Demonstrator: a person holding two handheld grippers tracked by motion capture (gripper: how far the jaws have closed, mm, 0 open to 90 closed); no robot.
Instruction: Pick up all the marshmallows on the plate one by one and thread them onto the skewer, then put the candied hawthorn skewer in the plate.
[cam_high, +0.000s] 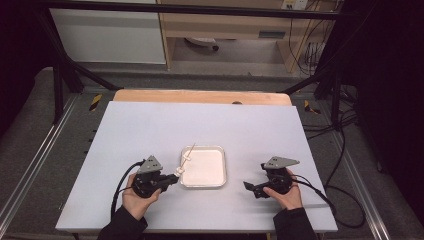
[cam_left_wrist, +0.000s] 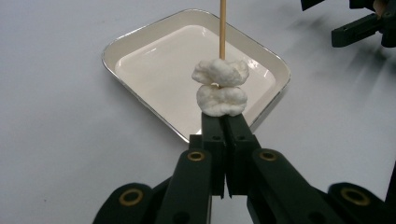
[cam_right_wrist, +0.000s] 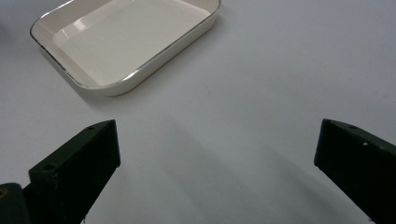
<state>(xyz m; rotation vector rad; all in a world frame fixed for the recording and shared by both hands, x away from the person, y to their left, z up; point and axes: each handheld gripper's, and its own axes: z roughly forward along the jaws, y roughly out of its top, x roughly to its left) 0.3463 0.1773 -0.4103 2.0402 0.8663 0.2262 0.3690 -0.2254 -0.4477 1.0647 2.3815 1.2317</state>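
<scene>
The skewer (cam_left_wrist: 222, 28) with two soft white lumps (cam_left_wrist: 220, 86) hangs over the tray's (cam_left_wrist: 140, 35) edge, its lower end clamped in the left claw (cam_left_wrist: 226, 122). Light, thin, likely brittle — best gripped on bare stick, not the squashy lumps. The right claw (cam_right_wrist: 217, 154) stands wide apart, empty, above the tabletop (cam_right_wrist: 280, 70).

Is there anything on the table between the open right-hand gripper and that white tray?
No. In the right gripper view, bare white table runs from the right gripper to the tray; the high view agrees.

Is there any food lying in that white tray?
No, the tray holds nothing; the two white lumps sit on a skewer above it.
</scene>
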